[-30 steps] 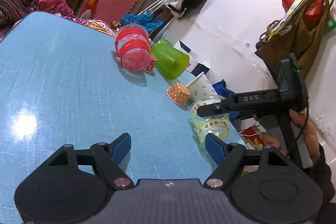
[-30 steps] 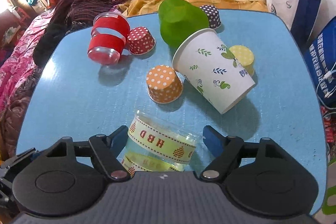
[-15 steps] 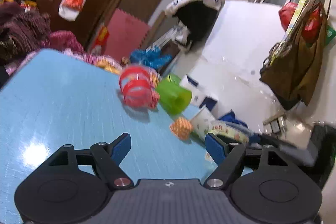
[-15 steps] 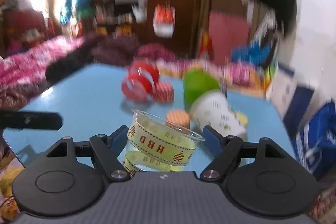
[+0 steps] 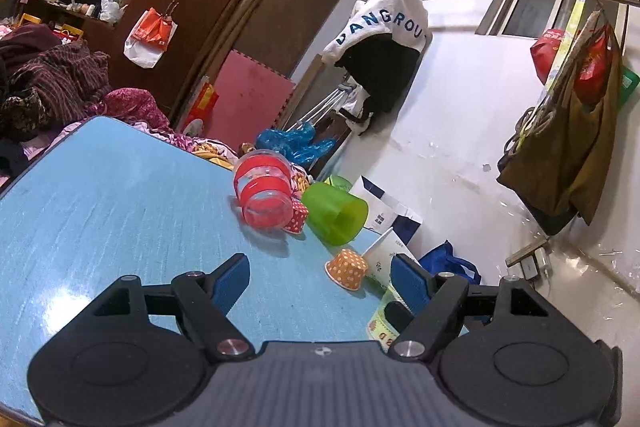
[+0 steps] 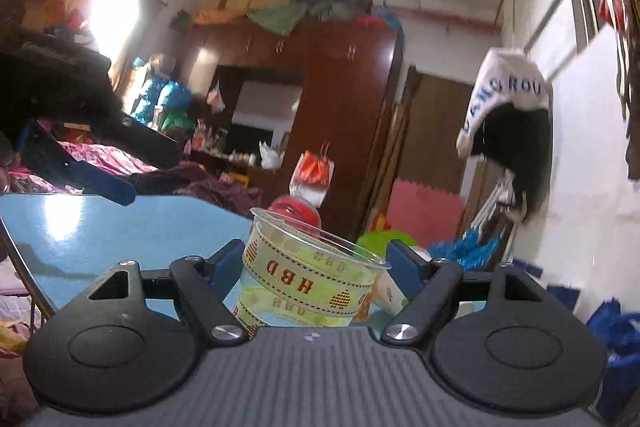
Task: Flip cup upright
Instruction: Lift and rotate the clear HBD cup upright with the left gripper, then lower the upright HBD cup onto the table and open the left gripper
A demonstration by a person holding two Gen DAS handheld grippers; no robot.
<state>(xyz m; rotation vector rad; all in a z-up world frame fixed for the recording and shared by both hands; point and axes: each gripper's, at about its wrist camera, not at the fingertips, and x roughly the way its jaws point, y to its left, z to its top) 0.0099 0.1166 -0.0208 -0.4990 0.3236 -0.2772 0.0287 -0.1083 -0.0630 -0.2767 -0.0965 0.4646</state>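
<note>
Right wrist view: clear cup (image 6: 308, 275) clamped between right gripper (image 6: 316, 265) fingers, axis near-upright, rim tilted left; left gripper (image 5: 320, 277) fingers apart, idle.

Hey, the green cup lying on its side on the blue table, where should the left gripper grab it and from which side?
Grip the green cup across its round wall, probably from above: it lies on its side, mouth toward the camera, so the left gripper, open, can straddle it.
</note>
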